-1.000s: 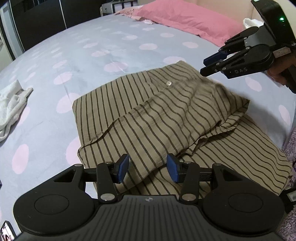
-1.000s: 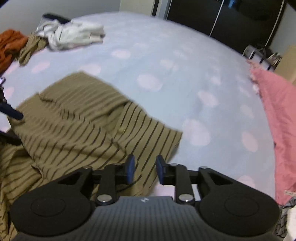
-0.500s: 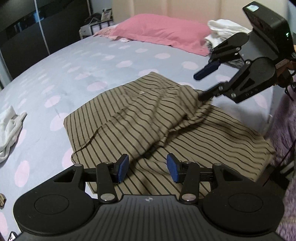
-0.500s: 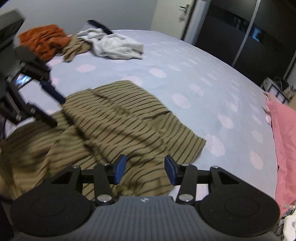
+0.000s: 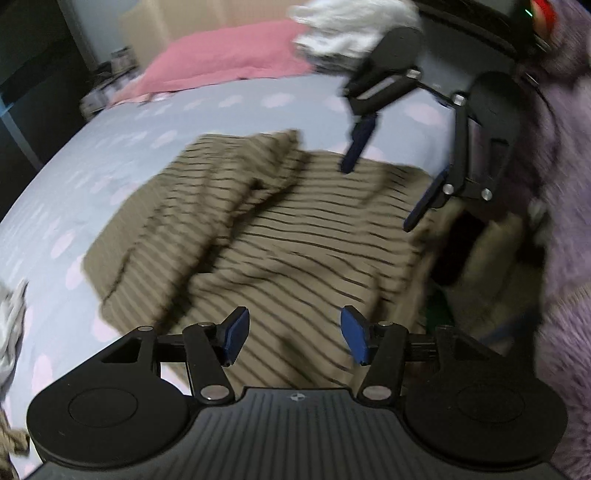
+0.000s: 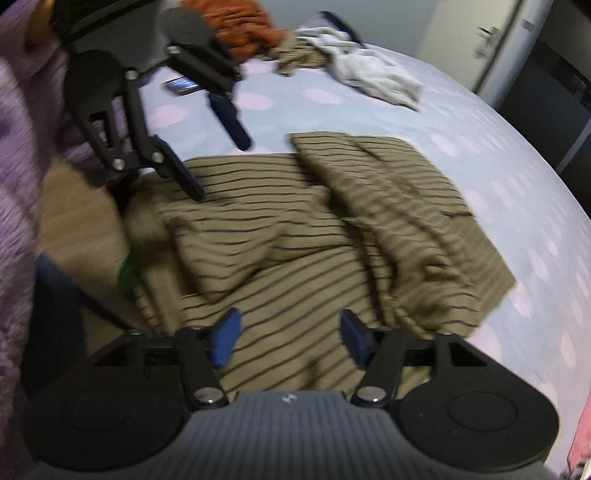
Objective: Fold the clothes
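Observation:
An olive garment with dark stripes (image 5: 295,236) (image 6: 314,229) lies on the bed, one rumpled layer folded over its far part. My left gripper (image 5: 293,334) hovers over its near edge with its jaws opening and nothing between the blue pads. In the right wrist view the left gripper (image 6: 218,166) shows at the upper left above the cloth. My right gripper (image 6: 290,338) is also opening over the garment and holds nothing. From the left wrist view the right gripper (image 5: 382,192) hangs at the upper right, with its fingers spread. Both views are motion-blurred.
The lilac bedsheet with pink dots (image 5: 110,147) runs to a pink pillow (image 5: 229,59) and white laundry (image 5: 351,18). An orange garment (image 6: 236,18) and a white one (image 6: 376,74) lie at the far end. A purple fleece sleeve (image 5: 565,184) fills the right side.
Both grippers swung toward the near edge of the bed and rolled. Their jaws widened, the right one most. The folded layer now lies loose on the garment.

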Motion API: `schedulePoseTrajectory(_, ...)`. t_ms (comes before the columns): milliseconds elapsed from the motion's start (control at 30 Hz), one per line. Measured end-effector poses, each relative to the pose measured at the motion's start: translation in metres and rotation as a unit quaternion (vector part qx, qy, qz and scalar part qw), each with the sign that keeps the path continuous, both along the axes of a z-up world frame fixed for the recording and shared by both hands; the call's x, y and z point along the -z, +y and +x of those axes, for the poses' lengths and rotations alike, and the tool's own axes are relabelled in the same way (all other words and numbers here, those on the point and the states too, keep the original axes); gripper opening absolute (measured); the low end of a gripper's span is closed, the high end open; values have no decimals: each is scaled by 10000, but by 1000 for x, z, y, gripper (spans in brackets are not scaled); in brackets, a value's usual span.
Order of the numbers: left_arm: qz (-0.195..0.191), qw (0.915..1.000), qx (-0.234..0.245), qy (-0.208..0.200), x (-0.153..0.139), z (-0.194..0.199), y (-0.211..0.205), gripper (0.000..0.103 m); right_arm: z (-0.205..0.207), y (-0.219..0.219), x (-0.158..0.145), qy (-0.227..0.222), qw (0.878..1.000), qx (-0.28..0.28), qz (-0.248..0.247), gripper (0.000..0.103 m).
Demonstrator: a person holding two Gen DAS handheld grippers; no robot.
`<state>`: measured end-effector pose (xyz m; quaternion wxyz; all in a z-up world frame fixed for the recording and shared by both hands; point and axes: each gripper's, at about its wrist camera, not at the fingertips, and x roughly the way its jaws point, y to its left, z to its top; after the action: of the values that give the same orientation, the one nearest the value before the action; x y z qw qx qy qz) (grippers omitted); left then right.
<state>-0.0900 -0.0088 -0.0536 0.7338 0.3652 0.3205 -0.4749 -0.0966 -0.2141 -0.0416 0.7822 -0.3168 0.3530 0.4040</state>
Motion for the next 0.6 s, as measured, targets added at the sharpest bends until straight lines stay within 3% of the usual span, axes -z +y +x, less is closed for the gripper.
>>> schedulePoseTrajectory(300, 1093, 9868, 1048, -576, 53, -46, 1, 58, -43, 29, 40, -184, 9886, -944, -1160, 71)
schedulePoseTrajectory(500, 1560, 9754, 1292, -875, 76, -51, 11, 58, -51, 35, 54, -358, 9801, -1142, -1581, 71)
schedulePoseTrajectory(600, 1610, 9740, 1255, -981, 81, -50, 11, 58, -50, 34, 56, -433, 9779, -1195, -1658, 71)
